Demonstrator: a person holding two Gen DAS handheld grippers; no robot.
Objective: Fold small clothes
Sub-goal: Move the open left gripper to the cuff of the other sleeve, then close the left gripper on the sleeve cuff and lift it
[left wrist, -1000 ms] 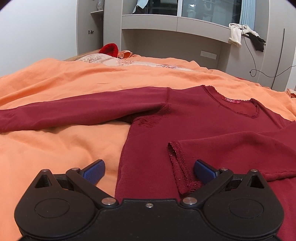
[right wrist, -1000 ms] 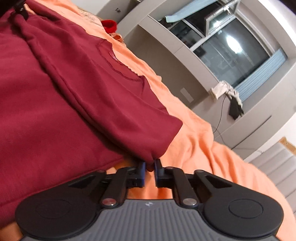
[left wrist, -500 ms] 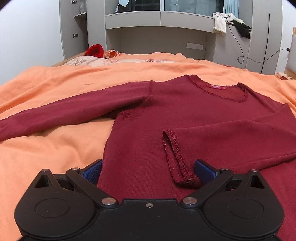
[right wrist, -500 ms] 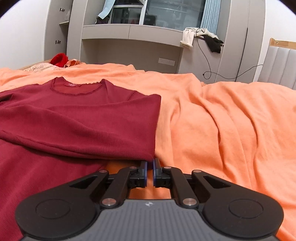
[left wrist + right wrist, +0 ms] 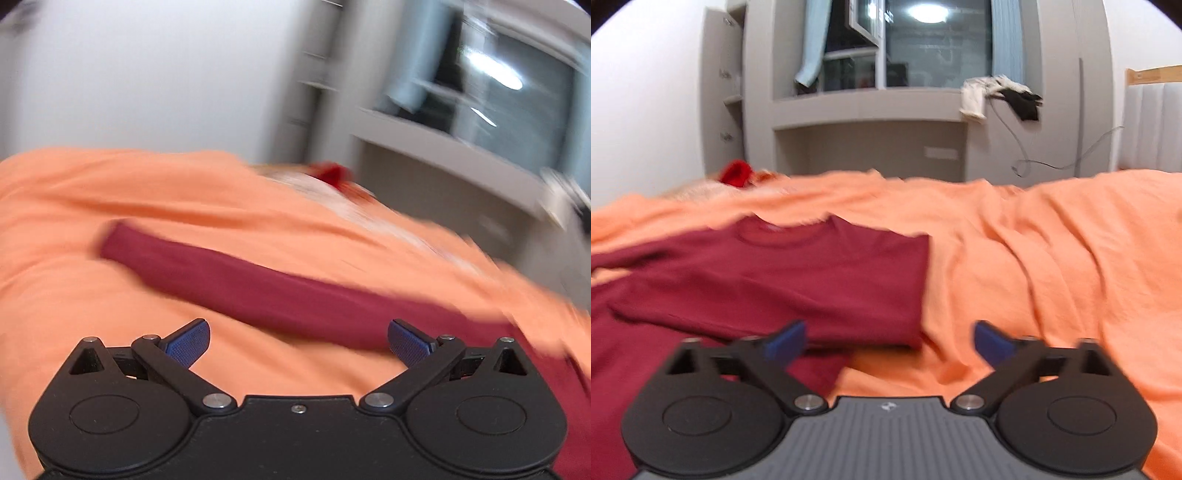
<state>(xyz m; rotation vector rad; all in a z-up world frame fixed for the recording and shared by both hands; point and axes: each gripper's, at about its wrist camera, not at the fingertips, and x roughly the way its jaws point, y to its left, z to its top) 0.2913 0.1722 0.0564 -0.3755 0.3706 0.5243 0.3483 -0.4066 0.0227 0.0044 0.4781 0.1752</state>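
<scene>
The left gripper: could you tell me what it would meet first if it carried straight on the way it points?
Probably the dark red sleeve lying on the orange bedspread ahead of the open left gripper; blur leaves depth uncertain.

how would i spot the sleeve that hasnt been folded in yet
Start at the bed under the orange blanket, where a dark red long-sleeved top lies. In the left wrist view, one unfolded sleeve stretches away from the body straight across bare orange. The other sleeve is already folded over the chest, so only this one lies on the blanket alone.
</scene>
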